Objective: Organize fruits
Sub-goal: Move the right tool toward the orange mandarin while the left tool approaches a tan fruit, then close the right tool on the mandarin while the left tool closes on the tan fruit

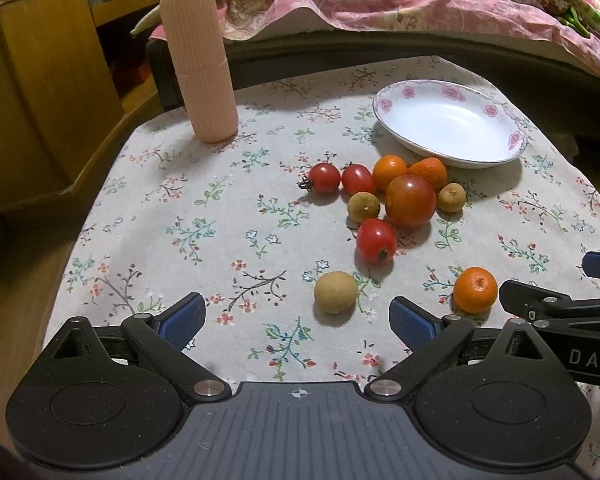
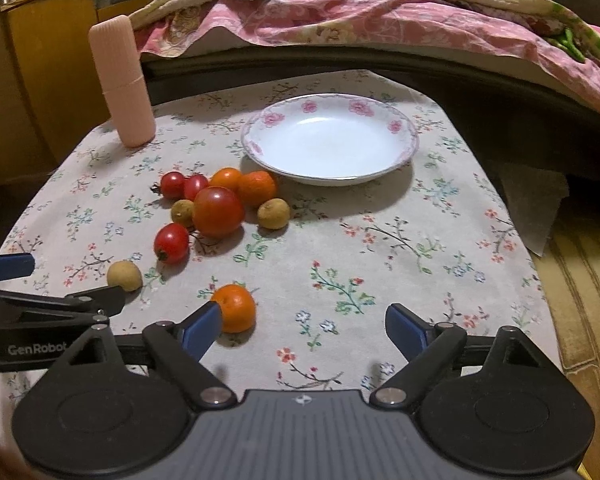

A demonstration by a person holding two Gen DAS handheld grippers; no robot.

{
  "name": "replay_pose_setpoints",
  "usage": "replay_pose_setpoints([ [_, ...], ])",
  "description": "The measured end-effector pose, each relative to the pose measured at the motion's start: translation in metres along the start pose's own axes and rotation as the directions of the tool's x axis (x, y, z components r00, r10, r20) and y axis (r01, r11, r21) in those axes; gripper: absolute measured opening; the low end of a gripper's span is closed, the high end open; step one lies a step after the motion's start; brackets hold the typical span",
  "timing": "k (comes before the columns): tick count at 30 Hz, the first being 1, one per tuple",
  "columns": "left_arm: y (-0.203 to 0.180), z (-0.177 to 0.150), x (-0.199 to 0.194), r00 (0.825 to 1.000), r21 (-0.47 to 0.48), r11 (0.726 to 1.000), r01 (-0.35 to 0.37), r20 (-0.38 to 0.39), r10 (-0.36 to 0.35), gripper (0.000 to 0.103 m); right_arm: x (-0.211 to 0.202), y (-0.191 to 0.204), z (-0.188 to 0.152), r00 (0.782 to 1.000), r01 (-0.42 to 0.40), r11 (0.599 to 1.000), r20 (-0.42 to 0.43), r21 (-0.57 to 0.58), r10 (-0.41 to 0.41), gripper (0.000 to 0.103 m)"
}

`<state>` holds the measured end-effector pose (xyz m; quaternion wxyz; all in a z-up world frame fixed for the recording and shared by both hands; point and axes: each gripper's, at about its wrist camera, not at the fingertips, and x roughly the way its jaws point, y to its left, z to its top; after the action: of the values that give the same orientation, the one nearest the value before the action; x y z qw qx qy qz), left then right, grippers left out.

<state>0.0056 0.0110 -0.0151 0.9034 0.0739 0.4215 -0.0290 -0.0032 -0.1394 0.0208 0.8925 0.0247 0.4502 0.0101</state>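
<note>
Several small fruits lie on a floral tablecloth (image 1: 220, 216): a big tomato (image 1: 410, 201) (image 2: 218, 211) with cherry tomatoes (image 1: 324, 177), little oranges (image 1: 389, 172) and brown longans (image 1: 363, 206) around it. Nearer lie a cherry tomato (image 1: 376, 240) (image 2: 171, 243), a longan (image 1: 335, 292) (image 2: 124, 275) and an orange (image 1: 475, 290) (image 2: 234, 308). An empty white plate (image 1: 512, 140) (image 2: 396, 124) with pink flowers stands behind. My left gripper (image 1: 298, 318) is open, the longan just beyond its fingers. My right gripper (image 2: 304, 328) is open, its left finger (image 2: 200, 330) close beside the orange.
A tall ribbed pink container (image 1: 198, 64) (image 2: 122, 80) stands at the table's back left. A wooden cabinet (image 1: 52, 80) is to the left, and a bed with a pink floral quilt (image 1: 380, 4) runs behind the table. A yellow mat (image 2: 580, 300) lies right.
</note>
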Motion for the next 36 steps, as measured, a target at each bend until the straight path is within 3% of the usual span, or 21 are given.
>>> replay_pose_setpoints([
  [6,0.010,0.000,0.006,1.000,-0.020,1.000,0.004,-0.018,-0.005,0.100,0.009,0.007,0.003,0.998,-0.060,0.997,-0.016,-0.038,0.060,0.083],
  [13,0.015,-0.001,0.012,1.000,-0.009,1.000,-0.002,-0.024,0.001,0.101,0.026,0.018,0.005,0.990,-0.126,0.989,-0.070,-0.080,0.120,0.061],
  [18,0.015,0.000,0.017,1.000,0.004,1.000,0.012,-0.022,-0.012,0.101,0.037,0.024,0.005,0.989,-0.136,0.985,-0.078,-0.107,0.128,0.054],
  [24,0.011,0.002,0.024,0.999,0.039,0.999,0.033,-0.006,-0.032,0.100,0.040,0.024,0.007,0.990,-0.132,0.983,-0.069,-0.131,0.123,0.038],
  [28,0.006,0.002,0.029,0.998,0.062,0.996,0.060,-0.013,-0.059,0.090,0.039,0.016,0.009,0.986,-0.158,0.983,-0.077,-0.092,0.151,0.035],
  [32,0.005,0.004,0.035,0.996,0.049,0.995,0.088,-0.022,-0.087,0.072,0.038,0.011,0.008,0.982,-0.177,0.981,-0.081,-0.076,0.171,0.034],
  [36,0.004,0.005,0.037,0.995,0.032,0.994,0.102,-0.014,-0.101,0.069,0.037,0.006,0.008,0.978,-0.194,0.980,-0.085,-0.054,0.189,0.034],
])
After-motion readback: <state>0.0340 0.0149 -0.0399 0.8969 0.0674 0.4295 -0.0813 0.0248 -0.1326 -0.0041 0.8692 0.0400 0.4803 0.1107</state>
